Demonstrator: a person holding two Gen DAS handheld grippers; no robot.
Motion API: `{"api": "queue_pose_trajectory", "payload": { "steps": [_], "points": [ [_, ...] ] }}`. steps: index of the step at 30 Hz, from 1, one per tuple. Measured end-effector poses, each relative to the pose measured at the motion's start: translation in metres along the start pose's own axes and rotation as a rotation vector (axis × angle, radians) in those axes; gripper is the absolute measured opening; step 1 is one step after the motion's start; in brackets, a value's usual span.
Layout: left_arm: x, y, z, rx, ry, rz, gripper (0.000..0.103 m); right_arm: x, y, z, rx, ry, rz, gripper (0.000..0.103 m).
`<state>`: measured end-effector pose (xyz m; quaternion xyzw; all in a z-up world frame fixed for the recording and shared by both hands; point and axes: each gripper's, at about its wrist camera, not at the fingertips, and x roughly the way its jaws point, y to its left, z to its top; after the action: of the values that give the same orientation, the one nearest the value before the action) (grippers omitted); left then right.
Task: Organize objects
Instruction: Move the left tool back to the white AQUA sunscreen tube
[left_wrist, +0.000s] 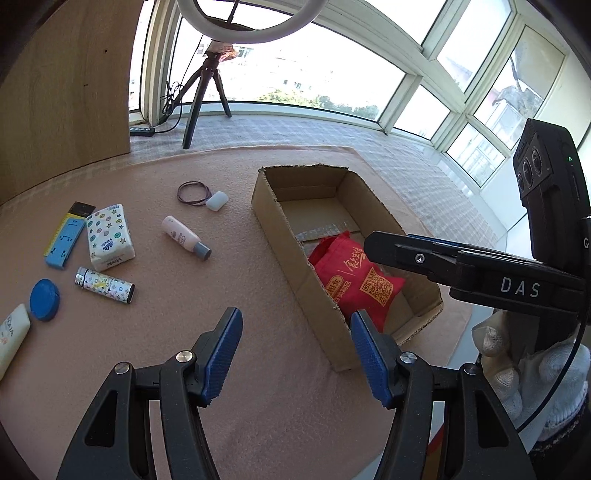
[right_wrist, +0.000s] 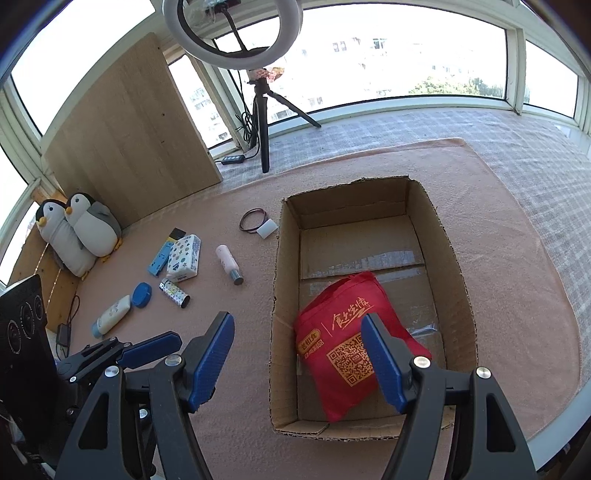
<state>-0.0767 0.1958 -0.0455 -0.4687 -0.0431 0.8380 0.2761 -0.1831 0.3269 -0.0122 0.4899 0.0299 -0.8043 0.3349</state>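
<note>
Cardboard box (right_wrist: 458, 266) sits open on the pink-covered desk (right_wrist: 229, 435), holding only a red bag (right_wrist: 343, 332). Both claws, left (left_wrist: 295, 343) and right (right_wrist: 297, 350), hang wide and empty; bottles and a tissue pack (left_wrist: 109, 236) lie outside.

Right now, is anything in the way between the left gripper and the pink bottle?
Nothing visible. The left gripper hangs open over bare mat, and only mat lies between it and the pink bottle. The patterned tube sits off to the side.
</note>
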Motion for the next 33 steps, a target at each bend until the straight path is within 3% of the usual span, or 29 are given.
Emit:
{"api": "queue_pose_trajectory", "payload": {
  "steps": [19, 28, 33],
  "points": [
    [-0.076, 0.142, -0.066, -0.246, -0.032, 0.186, 0.065, 0.046, 0.107, -0.014, -0.121, 0.077, 0.115, 0.068],
    [-0.108, 0.216, -0.065, -0.341, -0.080, 0.284, 0.065, 0.059, 0.143, -0.030, -0.178, 0.105, 0.106, 0.068],
    [-0.108, 0.253, -0.058, -0.360, -0.064, 0.327, 0.065, 0.062, 0.156, -0.038, -0.205, 0.115, 0.093, 0.068]
  ]
}}
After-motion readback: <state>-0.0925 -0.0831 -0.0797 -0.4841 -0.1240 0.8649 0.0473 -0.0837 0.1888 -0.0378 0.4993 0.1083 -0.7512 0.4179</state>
